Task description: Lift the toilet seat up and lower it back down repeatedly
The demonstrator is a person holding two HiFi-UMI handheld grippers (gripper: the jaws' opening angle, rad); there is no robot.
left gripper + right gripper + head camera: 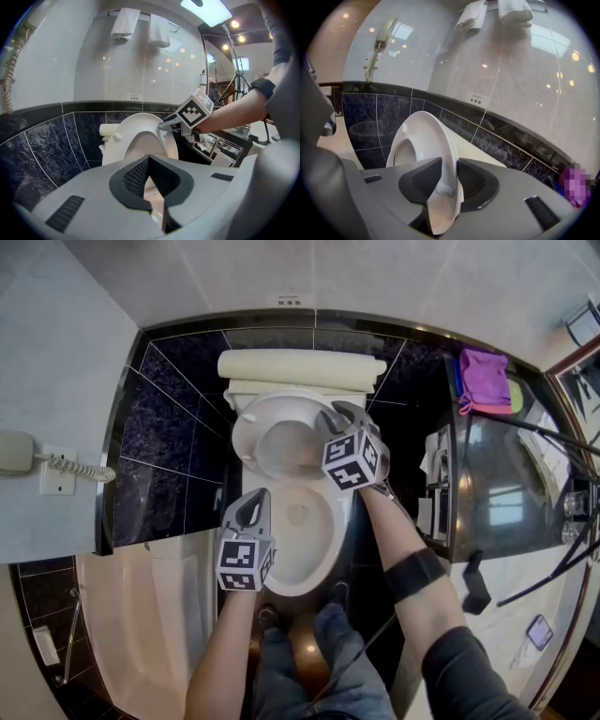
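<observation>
**A:** Start at the left. What is the left gripper [249, 510] doing?

**B:** It is clenched on nothing, with its dark ribbed pads [135, 176] meeting at the tips. It hangs over the near left side of the toilet bowl [319, 559]. The toilet seat [246, 432] stands ahead of it and slightly to its right, clear of it.

**A:** How does the seat sit?

**B:** It is raised well off the bowl and tilted back toward the cistern [300, 367]. The hinged end is low by the cistern and the free end is high, so the oval's long axis runs steeply upward. Its underside and opening face the left gripper, and a small bumper [116, 136] shows there.

**A:** Who holds it?

**B:** The right gripper [449, 176] does. The seat's rim runs edge-on between its jaws and away from it, with one pad pressed on each face. It grips the ring's right side.

**A:** What about materials?

**B:** The seat, bowl and cistern are glossy white, smooth and rounded. The seat is a thin oval ring. The grippers are matte grey with mesh-textured black pads, and each carries a black-and-white marker cube [246, 563]. Beyond both grippers, behind the seat, is a band of dark, polished, marbled tiles [178, 409].
</observation>
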